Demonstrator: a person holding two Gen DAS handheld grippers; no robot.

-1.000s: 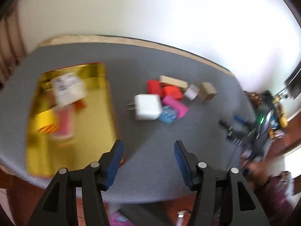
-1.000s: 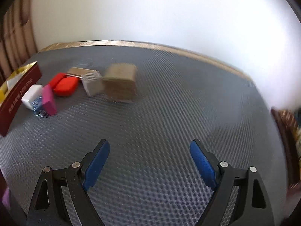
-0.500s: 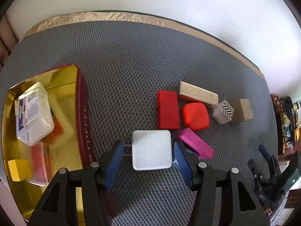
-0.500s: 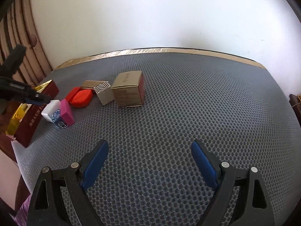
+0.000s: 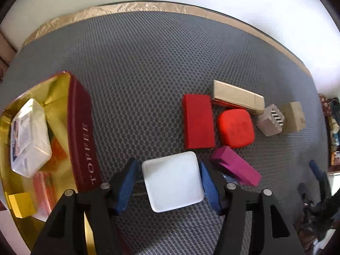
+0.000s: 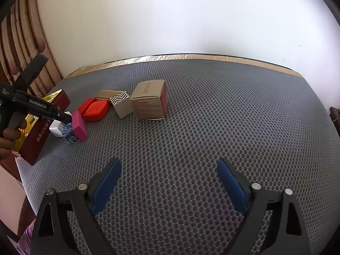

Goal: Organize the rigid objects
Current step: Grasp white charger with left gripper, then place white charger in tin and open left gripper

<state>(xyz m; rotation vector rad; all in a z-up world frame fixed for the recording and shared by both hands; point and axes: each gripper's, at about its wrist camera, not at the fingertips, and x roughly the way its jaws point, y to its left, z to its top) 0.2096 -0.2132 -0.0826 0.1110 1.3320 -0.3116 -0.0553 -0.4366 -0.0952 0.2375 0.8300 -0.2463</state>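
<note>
My left gripper [image 5: 167, 182] is open and straddles a white square charger [image 5: 173, 180] on the grey mat; the right pad touches its side, and a gap shows on the left. Beside it lie a magenta block [image 5: 234, 169], a red flat box [image 5: 198, 121], a red rounded case [image 5: 235, 128], a beige long box [image 5: 238, 94], a zigzag-patterned cube [image 5: 271, 122] and a tan carton [image 5: 294, 116]. A gold-lined red tin [image 5: 82, 127] at the left holds a clear plastic box [image 5: 28, 137] and a yellow block [image 5: 21, 204]. My right gripper [image 6: 169, 183] is open and empty above bare mat.
The right wrist view shows the same cluster far left: the tan carton [image 6: 149, 101], the zigzag cube [image 6: 121, 104], the red case [image 6: 96, 110], the magenta block [image 6: 79, 126] and the left gripper [image 6: 42, 108]. A white wall stands behind the table's gold-edged rim [image 6: 191, 56]. Clutter lies off the right side [image 5: 331, 127].
My left gripper has moved down and forward, so the white charger now sits between its fingers. The right gripper has stayed open and shifted only slightly.
</note>
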